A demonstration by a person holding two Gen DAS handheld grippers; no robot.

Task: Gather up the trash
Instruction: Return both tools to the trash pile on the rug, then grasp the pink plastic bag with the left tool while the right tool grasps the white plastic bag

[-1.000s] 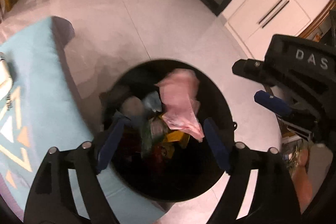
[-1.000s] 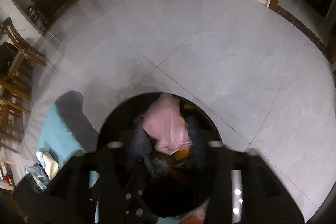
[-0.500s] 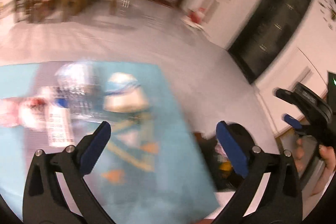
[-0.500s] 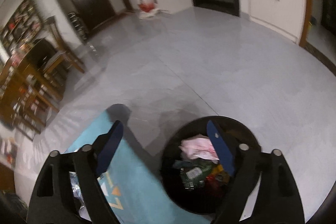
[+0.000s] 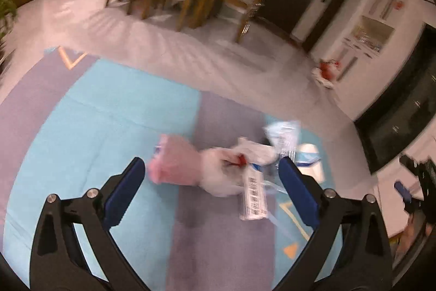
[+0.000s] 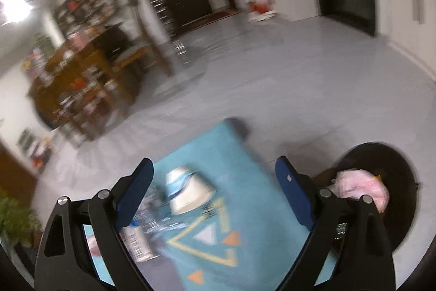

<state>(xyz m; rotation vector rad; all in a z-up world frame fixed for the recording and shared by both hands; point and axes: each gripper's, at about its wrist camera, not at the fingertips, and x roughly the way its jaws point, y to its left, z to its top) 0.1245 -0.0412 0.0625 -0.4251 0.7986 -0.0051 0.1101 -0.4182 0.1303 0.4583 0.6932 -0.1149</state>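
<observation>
Both my claws, left (image 5: 209, 182) and right (image 6: 215, 187), have just spread wide, empty, above the rug (image 5: 109, 127); blurry litter, perhaps bags (image 5: 190, 168), lies there.

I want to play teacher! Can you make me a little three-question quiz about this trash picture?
1. True or false: the left gripper is squeezing a piece of trash.
2. What colour is the crumpled bag lying on top inside the black bin?
3. Where is the paper cup?
A. inside the bin
B. lying on the blue mat
C. in the right gripper

Key
1. False: both grippers are open and their jaws have just been opening, with nothing pinched.
2. Pink.
3. B.
</observation>
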